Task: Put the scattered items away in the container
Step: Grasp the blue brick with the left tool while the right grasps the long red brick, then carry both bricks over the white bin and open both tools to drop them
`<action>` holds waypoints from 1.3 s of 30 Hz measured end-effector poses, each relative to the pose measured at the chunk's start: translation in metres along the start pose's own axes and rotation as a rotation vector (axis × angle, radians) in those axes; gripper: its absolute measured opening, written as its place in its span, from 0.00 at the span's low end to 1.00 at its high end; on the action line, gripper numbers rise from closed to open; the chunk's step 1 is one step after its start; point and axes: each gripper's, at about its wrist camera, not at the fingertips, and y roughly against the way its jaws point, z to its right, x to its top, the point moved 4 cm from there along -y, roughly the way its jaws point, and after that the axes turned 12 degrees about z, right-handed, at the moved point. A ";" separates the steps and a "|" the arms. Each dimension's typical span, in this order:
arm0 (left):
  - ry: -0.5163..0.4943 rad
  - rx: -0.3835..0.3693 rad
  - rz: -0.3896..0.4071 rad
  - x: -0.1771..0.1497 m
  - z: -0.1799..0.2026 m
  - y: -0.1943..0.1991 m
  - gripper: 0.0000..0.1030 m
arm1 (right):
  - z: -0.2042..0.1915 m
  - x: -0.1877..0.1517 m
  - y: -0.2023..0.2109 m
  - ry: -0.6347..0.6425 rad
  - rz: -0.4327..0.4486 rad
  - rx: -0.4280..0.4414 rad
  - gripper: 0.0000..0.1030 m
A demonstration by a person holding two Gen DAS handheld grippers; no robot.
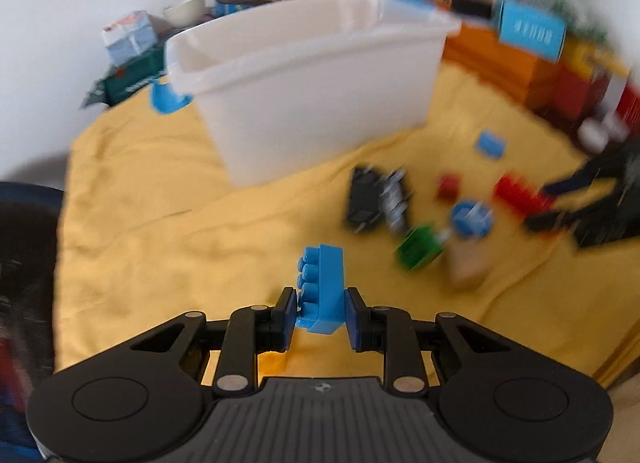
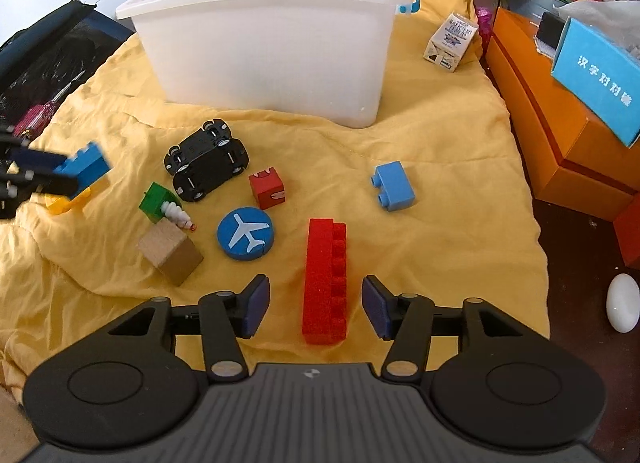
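My left gripper (image 1: 320, 313) is shut on a blue brick (image 1: 322, 287) and holds it above the yellow cloth (image 1: 140, 203), in front of the white container (image 1: 304, 83). It also shows at the left of the right wrist view (image 2: 52, 175) with the blue brick (image 2: 86, 165). My right gripper (image 2: 316, 305) is open, its pads on either side of a long red brick (image 2: 326, 279) that lies on the cloth. The white container (image 2: 272, 35) stands behind.
On the cloth (image 2: 440, 143) lie a black toy car (image 2: 208, 159), red cube (image 2: 267, 187), light blue brick (image 2: 394, 185), blue airplane disc (image 2: 245, 233), green brick (image 2: 157, 199), wooden block (image 2: 171, 251), yellow piece (image 2: 66, 203) and milk carton (image 2: 452, 41). Orange boxes (image 2: 560, 135) stand right.
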 end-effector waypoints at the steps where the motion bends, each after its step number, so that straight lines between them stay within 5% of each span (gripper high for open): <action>1: -0.038 0.026 -0.011 -0.005 0.003 -0.002 0.28 | 0.000 0.000 -0.001 0.002 0.000 -0.003 0.54; 8: -0.204 0.062 -0.036 -0.027 0.048 -0.012 0.37 | 0.000 -0.002 -0.001 0.010 -0.003 -0.015 0.54; 14: -0.055 -0.054 0.008 -0.026 0.055 0.007 0.41 | -0.001 -0.005 0.000 0.023 -0.011 -0.011 0.55; 25: 0.215 0.018 0.047 -0.029 0.014 0.002 0.41 | 0.006 -0.004 -0.007 -0.025 0.011 -0.040 0.54; 29: 0.256 -0.040 -0.010 -0.039 0.013 -0.014 0.40 | 0.011 -0.013 -0.013 -0.052 -0.025 -0.053 0.43; 31: 0.242 -0.047 -0.002 -0.041 0.016 -0.019 0.35 | 0.009 -0.013 -0.010 -0.039 -0.018 -0.051 0.25; 32: 0.234 -0.050 0.000 -0.039 0.016 -0.019 0.27 | 0.008 -0.012 -0.009 -0.031 -0.014 -0.053 0.25; 39: 0.294 -0.106 0.064 -0.014 0.002 0.003 0.26 | -0.001 0.005 0.008 0.035 0.052 -0.059 0.25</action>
